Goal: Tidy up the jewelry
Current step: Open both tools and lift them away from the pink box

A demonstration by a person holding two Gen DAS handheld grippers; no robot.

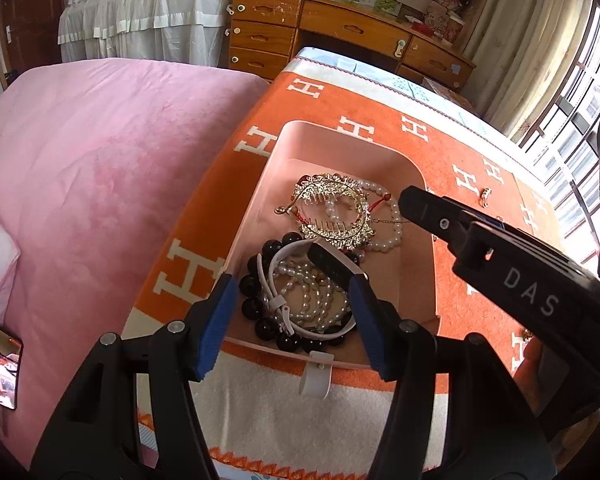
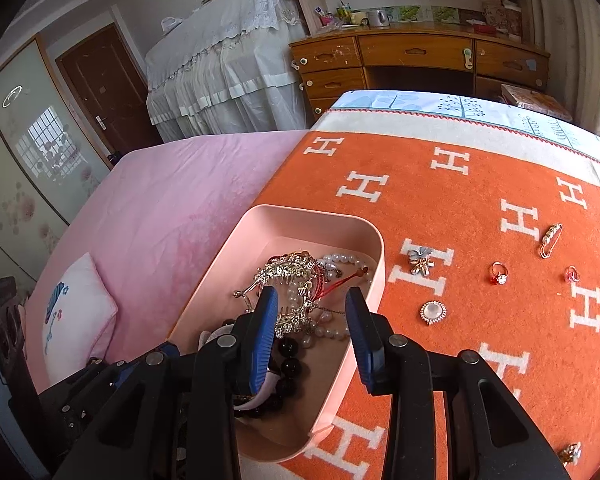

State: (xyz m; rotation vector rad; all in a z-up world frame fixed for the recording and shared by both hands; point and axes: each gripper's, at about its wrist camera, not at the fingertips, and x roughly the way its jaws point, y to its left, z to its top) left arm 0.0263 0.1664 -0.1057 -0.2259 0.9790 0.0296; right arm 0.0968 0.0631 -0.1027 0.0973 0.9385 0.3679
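While poised over the pink plastic oblong tray (image 2: 374,240) on the orange H-pattern blanket (image 2: 480,168): L tongs (image 1: 288,322) released, nothing clamped, above black bead bracelet (image 1: 256,304) & white watch strap (image 1: 280,304). R tongs (image 2: 312,336) released, empty, straddling tray's right wall. Gold rhinestone hair comb (image 1: 332,208) & pearl strands (image 1: 384,236) inside tray. Round white brooch (image 2: 433,312), flower brooch (image 2: 419,259), red-stone ring (image 2: 499,274) loose on blanket, right of tray.
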